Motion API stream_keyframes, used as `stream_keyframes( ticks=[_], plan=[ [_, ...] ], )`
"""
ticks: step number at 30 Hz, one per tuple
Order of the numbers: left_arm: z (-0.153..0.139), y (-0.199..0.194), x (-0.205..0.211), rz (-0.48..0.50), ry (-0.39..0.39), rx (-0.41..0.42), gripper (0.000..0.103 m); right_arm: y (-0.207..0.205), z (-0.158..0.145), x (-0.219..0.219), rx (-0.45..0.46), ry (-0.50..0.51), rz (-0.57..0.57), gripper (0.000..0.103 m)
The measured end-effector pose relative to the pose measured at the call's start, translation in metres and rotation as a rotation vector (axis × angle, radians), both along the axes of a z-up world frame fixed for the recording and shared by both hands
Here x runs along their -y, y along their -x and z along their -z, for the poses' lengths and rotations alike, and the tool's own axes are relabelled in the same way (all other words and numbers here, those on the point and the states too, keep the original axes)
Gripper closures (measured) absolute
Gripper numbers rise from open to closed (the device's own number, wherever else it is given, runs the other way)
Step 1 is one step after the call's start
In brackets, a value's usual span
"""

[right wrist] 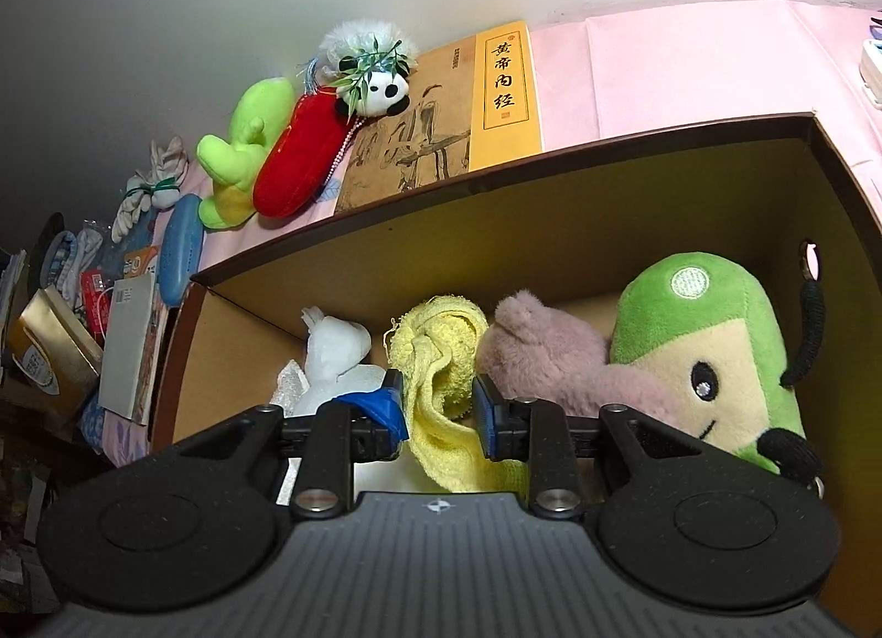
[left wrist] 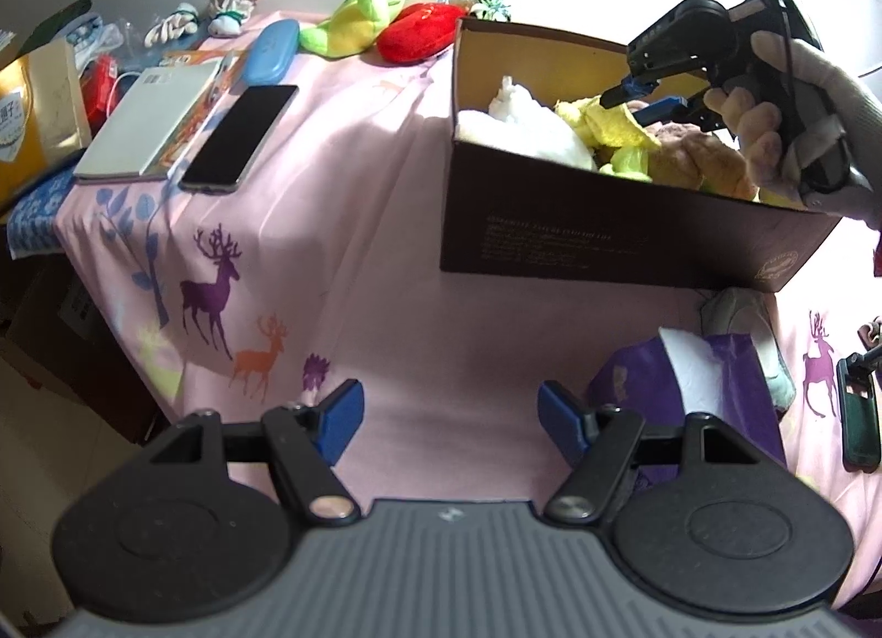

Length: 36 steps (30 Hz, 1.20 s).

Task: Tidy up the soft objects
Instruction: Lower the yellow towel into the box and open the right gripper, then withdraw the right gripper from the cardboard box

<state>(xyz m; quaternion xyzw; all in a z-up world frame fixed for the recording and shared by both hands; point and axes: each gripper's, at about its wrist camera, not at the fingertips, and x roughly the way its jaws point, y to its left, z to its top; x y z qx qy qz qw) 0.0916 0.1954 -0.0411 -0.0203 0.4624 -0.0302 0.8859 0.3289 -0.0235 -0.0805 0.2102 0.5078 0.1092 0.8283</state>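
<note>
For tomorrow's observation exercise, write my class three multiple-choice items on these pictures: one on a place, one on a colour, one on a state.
1. Where does the pink plush lie?
A. in the cardboard box
B. on the book
C. beside the phone

2. What colour is the towel between the right tongs?
A. red
B. yellow
C. blue

3. How do the left tongs stand?
A. shut on a toy
B. inside the box
C. open and empty above the pink cloth

Answers:
1 A, it rests inside the box between the towel and the green-headed doll.
2 B, the terry fabric reads pale yellow in the right wrist view.
3 C, the blue pads sit wide apart with only cloth showing between them.
</note>
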Motion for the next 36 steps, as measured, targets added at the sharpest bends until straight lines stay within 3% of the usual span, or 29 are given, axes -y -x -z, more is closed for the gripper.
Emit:
stream_keyframes(
  ticks=[9, 22, 30, 36],
  plan=[
    [-0.014, -0.025, 0.024, 0.05, -0.023, 0.023, 0.03, 0.054, -0.04, 0.013, 0.089, 0.055, -0.039, 0.093],
    [-0.02, -0.037, 0.073, 0.146, -0.045, 0.032, 0.03, 0.15, -0.071, 0.043, 0.165, -0.029, -0.047, 0.092],
    [-0.025, -0.031, 0.096, 0.141, -0.06, 0.037, 0.03, 0.195, -0.075, 0.066, 0.204, -0.06, -0.076, 0.091],
    [-0.026, -0.022, 0.118, 0.147, -0.078, 0.034, 0.03, 0.228, -0.065, 0.096, 0.165, -0.13, -0.074, 0.091]
  ],
)
